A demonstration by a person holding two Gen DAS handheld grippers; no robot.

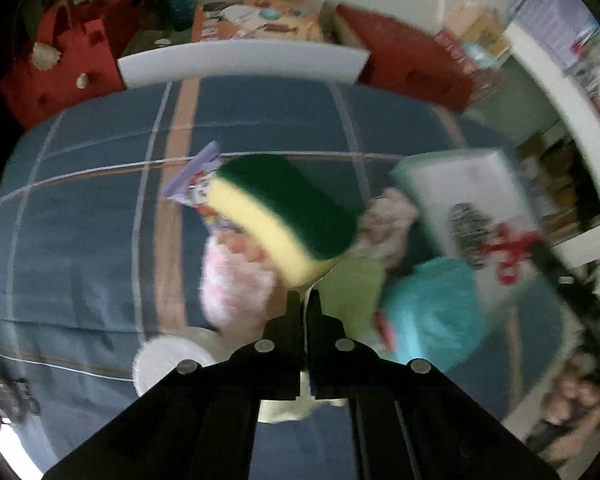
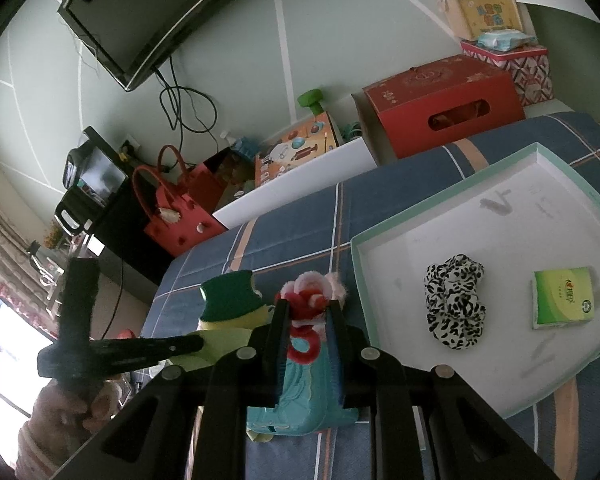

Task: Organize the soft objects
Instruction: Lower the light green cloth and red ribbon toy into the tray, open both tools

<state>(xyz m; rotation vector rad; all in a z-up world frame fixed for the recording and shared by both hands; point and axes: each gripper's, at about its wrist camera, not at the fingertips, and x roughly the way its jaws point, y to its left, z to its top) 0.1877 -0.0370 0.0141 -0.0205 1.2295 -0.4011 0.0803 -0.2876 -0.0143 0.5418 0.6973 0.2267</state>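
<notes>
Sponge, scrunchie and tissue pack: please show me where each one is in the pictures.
sponge (image 1: 284,216), left wrist view, on its yellow side.
scrunchie (image 2: 454,306), right wrist view, on its spotted middle.
tissue pack (image 2: 562,298), right wrist view, on its green top face.

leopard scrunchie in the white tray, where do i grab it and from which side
Take the leopard scrunchie across its narrower middle, coming straight down from above. It lies flat and bunched on the tray floor, clear of the walls and apart from the green packet, so nothing blocks a top approach, and the soft folds should pinch easily.
</notes>
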